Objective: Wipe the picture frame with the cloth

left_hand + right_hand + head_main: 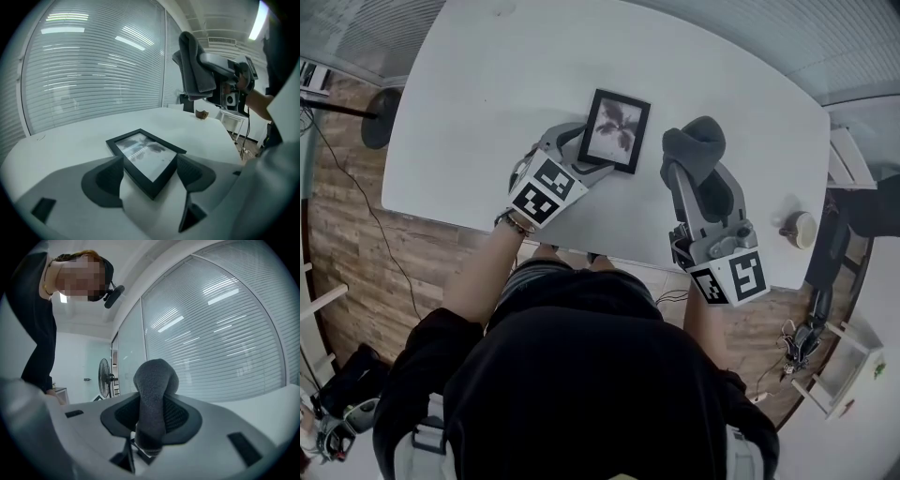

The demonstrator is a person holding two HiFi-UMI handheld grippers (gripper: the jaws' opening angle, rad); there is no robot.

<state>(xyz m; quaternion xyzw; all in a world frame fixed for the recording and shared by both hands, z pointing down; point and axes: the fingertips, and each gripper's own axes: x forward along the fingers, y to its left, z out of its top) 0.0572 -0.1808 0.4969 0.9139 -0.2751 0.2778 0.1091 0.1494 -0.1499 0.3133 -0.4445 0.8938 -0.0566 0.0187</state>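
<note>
A black picture frame (pixel 614 129) with a dark flower print lies on the white table (pixel 487 84). My left gripper (pixel 586 155) is shut on the frame's near corner; in the left gripper view both pads touch the edges of the frame (pixel 146 157), which sits between my left gripper's (pixel 150 180) jaws. My right gripper (pixel 698 173) hovers to the right of the frame, shut on a dark grey cloth (pixel 696 142). The cloth (pixel 154 380) bulges up out of my right gripper (pixel 151 416). The cloth (pixel 192 65) also shows raised above the table.
A small brown cup-like object (pixel 803 229) stands near the table's right edge. A floor fan (pixel 382 117) stands beyond the table's left end. White furniture (pixel 853 159) is at the right. Window blinds (pixel 93 70) lie behind the table.
</note>
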